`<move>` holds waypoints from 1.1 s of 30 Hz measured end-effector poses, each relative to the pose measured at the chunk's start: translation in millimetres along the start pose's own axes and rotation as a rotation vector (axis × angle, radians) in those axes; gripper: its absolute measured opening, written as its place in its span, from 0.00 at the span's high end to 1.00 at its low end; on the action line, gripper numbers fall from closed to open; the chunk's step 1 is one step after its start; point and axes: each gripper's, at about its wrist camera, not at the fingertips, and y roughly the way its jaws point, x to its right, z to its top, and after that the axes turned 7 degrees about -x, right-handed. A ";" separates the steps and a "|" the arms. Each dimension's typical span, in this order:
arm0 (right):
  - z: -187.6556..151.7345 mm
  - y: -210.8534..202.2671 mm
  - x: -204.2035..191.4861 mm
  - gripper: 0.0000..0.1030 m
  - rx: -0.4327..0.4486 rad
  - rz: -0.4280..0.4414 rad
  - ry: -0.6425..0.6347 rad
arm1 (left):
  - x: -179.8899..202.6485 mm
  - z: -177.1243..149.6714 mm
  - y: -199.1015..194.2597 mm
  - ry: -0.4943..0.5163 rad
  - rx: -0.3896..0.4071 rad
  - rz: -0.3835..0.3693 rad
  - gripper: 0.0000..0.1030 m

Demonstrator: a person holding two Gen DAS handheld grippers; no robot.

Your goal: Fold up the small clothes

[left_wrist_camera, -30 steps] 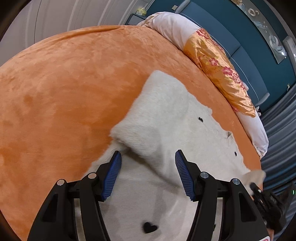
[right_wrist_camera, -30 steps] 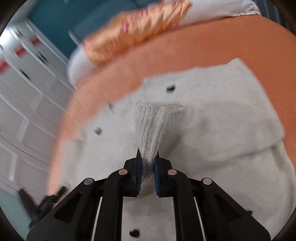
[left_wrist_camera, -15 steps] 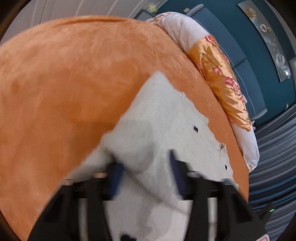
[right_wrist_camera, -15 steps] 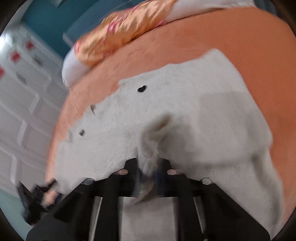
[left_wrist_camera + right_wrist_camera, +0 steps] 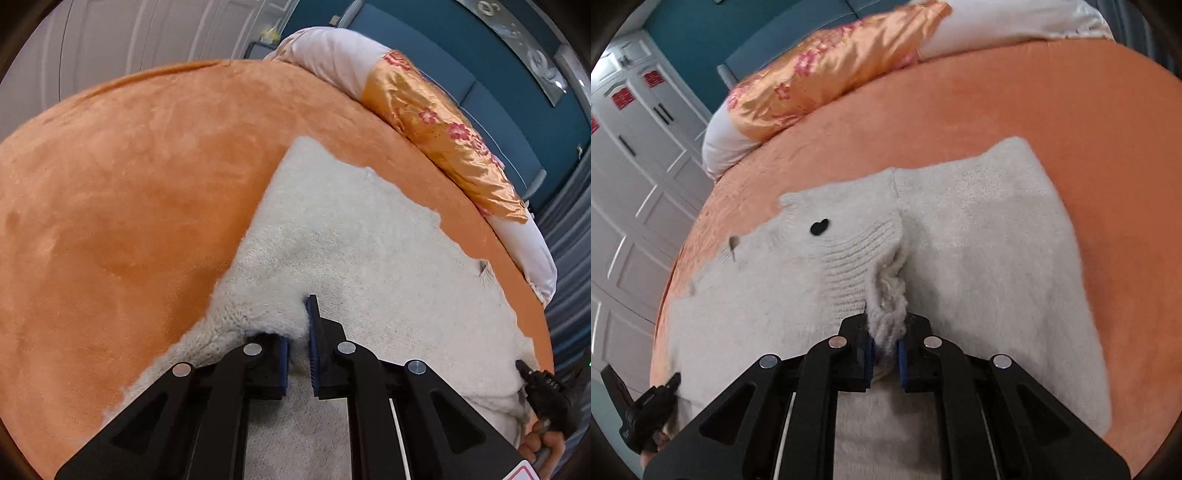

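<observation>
Now both grippers – left [image 5: 297, 345], right [image 5: 885, 347] – pinching sweater [image 5: 997, 258].

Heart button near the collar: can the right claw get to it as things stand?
Probably not yet. The right claw is shut on a bunched fold of the white knit cardigan; the heart button lies exposed ahead to its left, so it must let go first.

Wide bare orange bedspread [image 5: 122, 206] lies open to the left of the white sweater [image 5: 354, 251] and beyond it [image 5: 1015, 96], while the pillow roll [image 5: 827, 70] along the far edge blocks passage there.
</observation>
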 end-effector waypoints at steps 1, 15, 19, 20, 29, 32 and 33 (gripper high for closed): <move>-0.2 -0.2 -1.3 0.90 -0.003 -0.013 -0.013 | -2.5 -0.1 0.4 -0.006 0.002 -0.011 0.90; -9.9 49.6 -246.5 0.65 -0.161 0.253 -0.555 | -17.5 -8.6 -2.6 -0.066 0.061 -0.121 0.88; -7.8 110.5 -313.8 0.65 -0.257 0.221 -0.676 | -17.4 -12.1 -1.3 -0.056 0.076 -0.118 0.88; -12.3 114.9 -320.5 0.60 -0.270 0.212 -0.695 | -18.5 -12.7 -1.0 -0.060 0.078 -0.126 0.89; -26.4 157.1 -363.8 0.92 -0.271 0.083 -0.898 | -23.6 -15.8 -0.9 -0.066 0.098 -0.162 0.89; -10.9 139.6 -365.2 0.96 -0.201 0.157 -0.871 | -23.4 -16.6 -0.8 -0.065 0.102 -0.164 0.89; -7.8 137.6 -366.3 0.96 -0.182 0.178 -0.852 | -23.1 -16.8 -0.4 -0.064 0.103 -0.164 0.89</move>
